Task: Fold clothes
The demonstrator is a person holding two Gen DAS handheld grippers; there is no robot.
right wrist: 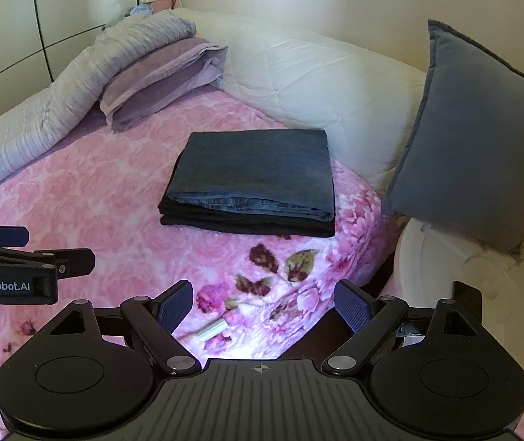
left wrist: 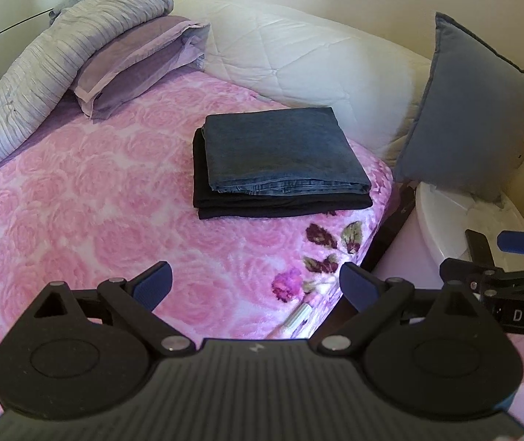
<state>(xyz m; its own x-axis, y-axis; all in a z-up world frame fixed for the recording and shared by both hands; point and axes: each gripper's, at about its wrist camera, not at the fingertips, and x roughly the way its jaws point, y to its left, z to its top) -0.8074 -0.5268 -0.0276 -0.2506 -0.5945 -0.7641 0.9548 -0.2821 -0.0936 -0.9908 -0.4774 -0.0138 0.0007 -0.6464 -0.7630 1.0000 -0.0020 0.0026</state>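
Observation:
Folded blue jeans lie squarely on top of a folded black garment, making a neat stack on the pink rose-patterned blanket. My left gripper hovers open over the blanket's near corner, well short of the stack, with nothing between its blue pads. My right gripper is open too, empty, above the bed's corner. Each gripper shows at the edge of the other's view: the right one and the left one.
A purple pillow and a rolled grey-lilac duvet lie at the far left. A white quilted headboard stands behind the stack. A blue cushion leans above a white round stand. A small silver tube lies on the blanket's near corner.

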